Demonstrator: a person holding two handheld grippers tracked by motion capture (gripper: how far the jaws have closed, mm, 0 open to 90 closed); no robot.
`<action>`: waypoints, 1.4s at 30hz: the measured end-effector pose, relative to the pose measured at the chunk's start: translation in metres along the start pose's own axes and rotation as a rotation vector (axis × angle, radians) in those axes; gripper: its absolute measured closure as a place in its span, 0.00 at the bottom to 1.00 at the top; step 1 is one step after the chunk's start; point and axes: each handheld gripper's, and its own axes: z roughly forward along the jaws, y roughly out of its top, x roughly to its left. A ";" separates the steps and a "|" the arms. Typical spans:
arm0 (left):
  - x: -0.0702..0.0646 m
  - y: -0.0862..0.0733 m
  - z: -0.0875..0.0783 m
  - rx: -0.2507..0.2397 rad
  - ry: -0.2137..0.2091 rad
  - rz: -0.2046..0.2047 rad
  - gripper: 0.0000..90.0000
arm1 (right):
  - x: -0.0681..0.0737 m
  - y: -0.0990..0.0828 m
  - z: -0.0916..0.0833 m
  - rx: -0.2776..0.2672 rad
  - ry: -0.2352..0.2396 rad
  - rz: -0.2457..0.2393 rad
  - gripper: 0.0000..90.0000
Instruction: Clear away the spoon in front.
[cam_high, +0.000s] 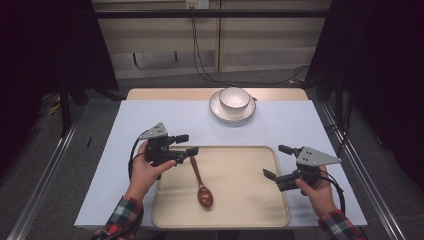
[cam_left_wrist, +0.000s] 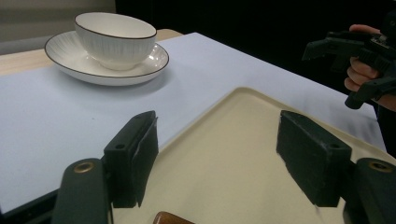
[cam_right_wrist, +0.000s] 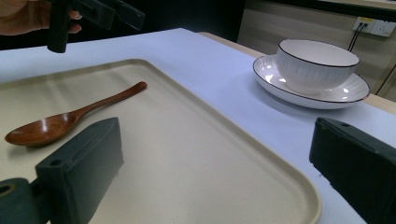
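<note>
The left gripper (cam_high: 187, 143) hangs just above the near-left corner of the tray (cam_high: 250, 210), at the handle end of the wooden spoon (cam_high: 201, 185). The left hand (cam_high: 145, 167) grips it from behind, forearm coming up in a plaid sleeve (cam_high: 122, 215), the gripper levelled across the tray. Its jaws stand apart with nothing between the pads — in the left gripper view the tip of the spoon handle (cam_left_wrist: 170, 218) lies just below the gap, untouched.

The right gripper (cam_high: 278, 161) hovers over the tray's right rim, held by the right hand (cam_high: 315, 192) and pointing across the tray toward the spoon. Its jaws are wide and empty; the right gripper view shows bare tray (cam_right_wrist: 187, 154) between them.

The spoon rests flat in the left half of the tray, handle toward the tray's far edge, bowl end toward the near edge, touching neither gripper.

Beyond the tray's far edge, well apart from it, a white bowl (cam_high: 234, 98) sits in a white plate (cam_high: 217, 110). The tray lies on a pale blue-white surface (cam_high: 125, 130), with a strip of bare wood past the plate. Around the surface — grey floor, metal rails on either side, dark curtains, and a pale wall behind with cables (cam_high: 200, 60) hanging down.
</note>
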 end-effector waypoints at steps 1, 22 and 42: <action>0.001 0.000 -0.001 -0.006 -0.003 0.006 0.31 | 0.000 0.000 0.000 -0.002 -0.003 -0.003 0.03; 0.011 0.003 -0.023 -0.059 0.031 0.023 0.20 | -0.003 0.001 -0.003 -0.010 -0.013 0.005 0.03; 0.027 -0.001 -0.052 -0.096 0.092 0.017 0.14 | -0.007 0.001 -0.007 -0.010 -0.028 0.013 0.02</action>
